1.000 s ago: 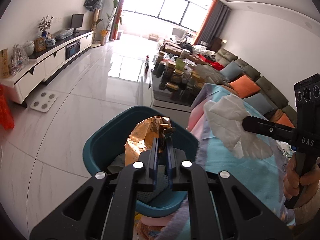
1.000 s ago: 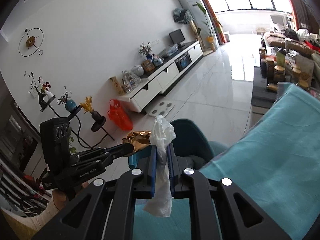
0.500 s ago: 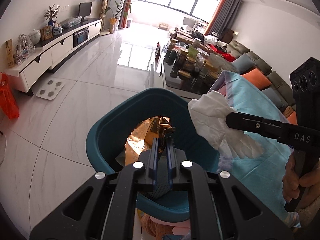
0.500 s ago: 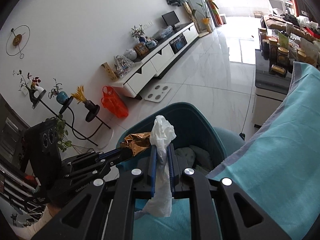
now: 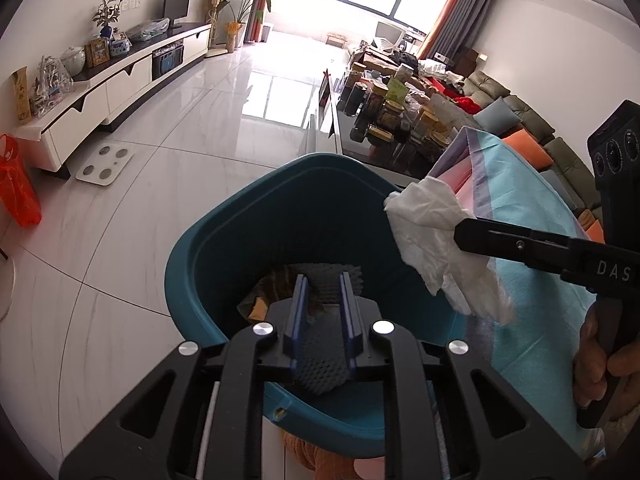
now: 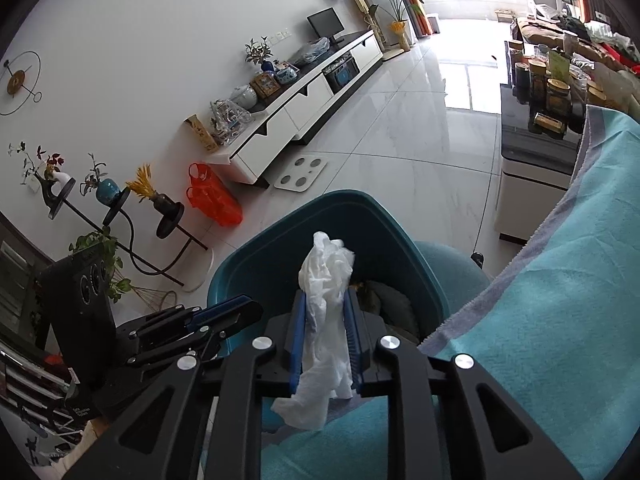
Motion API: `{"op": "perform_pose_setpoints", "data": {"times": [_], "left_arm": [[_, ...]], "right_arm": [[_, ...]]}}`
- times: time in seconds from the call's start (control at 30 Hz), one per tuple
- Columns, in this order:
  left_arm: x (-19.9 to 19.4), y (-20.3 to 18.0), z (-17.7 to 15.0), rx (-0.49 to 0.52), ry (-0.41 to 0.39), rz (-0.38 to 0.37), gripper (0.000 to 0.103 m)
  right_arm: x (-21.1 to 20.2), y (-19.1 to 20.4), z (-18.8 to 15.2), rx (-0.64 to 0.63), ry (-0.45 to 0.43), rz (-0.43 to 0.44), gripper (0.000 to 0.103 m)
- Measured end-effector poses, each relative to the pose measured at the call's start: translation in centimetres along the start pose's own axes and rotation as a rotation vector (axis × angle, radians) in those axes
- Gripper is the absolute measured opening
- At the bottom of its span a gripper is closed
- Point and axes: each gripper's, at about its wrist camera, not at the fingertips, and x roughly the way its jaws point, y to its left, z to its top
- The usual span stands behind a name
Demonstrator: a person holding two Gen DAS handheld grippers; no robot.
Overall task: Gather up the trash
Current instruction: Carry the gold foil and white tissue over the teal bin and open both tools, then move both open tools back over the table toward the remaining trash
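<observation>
A teal trash bin (image 5: 224, 240) stands on the floor under both grippers. My left gripper (image 5: 324, 284) hangs over its inside, jaws opening with nothing between them. A gold-brown wrapper (image 5: 272, 292) lies in the bin beside grey foam mesh (image 5: 324, 376). The right gripper (image 5: 460, 228) reaches in from the right with a crumpled white tissue (image 5: 436, 240) above the bin's right rim. In the right wrist view the tissue (image 6: 326, 280) stands between the pads of my right gripper (image 6: 326, 300), whose jaws are opening but still touch it. The left gripper (image 6: 244, 308) shows at the bin's (image 6: 256, 248) left.
A teal cloth (image 5: 532, 220) covers the table edge right of the bin. A person's hand (image 5: 600, 360) holds the right gripper's handle. Behind are a low table crowded with jars (image 5: 384, 112), a white floor scale (image 5: 106, 160), an orange bag (image 5: 16, 188) and a plant stand (image 6: 120, 208).
The left gripper let go of the gold wrapper, which dropped into the bin. Both grippers came lower over the bin. The right jaws stand slightly wider around the tissue.
</observation>
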Motion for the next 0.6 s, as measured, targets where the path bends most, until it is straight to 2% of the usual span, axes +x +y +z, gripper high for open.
{"op": "perform_pose_setpoints", "data": {"times": [0.1, 0.3, 0.53, 0.6], "left_arm": [[-0.2, 0.0, -0.2, -0.007, -0.011, -0.005, 0.019], [-1.5, 0.0, -0.2, -0.008, -0.046, -0.010, 0.023], [-4.2, -2.4, -0.6, 0.065, -0.103, -0.047, 0.041], [-4.9, -3.3, -0.7, 0.095, -0.116, -0.064, 0.043]], "right_arm": [[-0.1, -0.2, -0.1, 0.004, -0.001, -0.008, 0.030], [-0.7, -0.6, -0.4, 0.006, -0.010, -0.017, 0.030], [-3.7, -0.8, -1.6, -0.009, -0.061, -0.006, 0.031], [-5.1, -1.0, -2.1, -0.019, -0.087, -0.003, 0.036]]}}
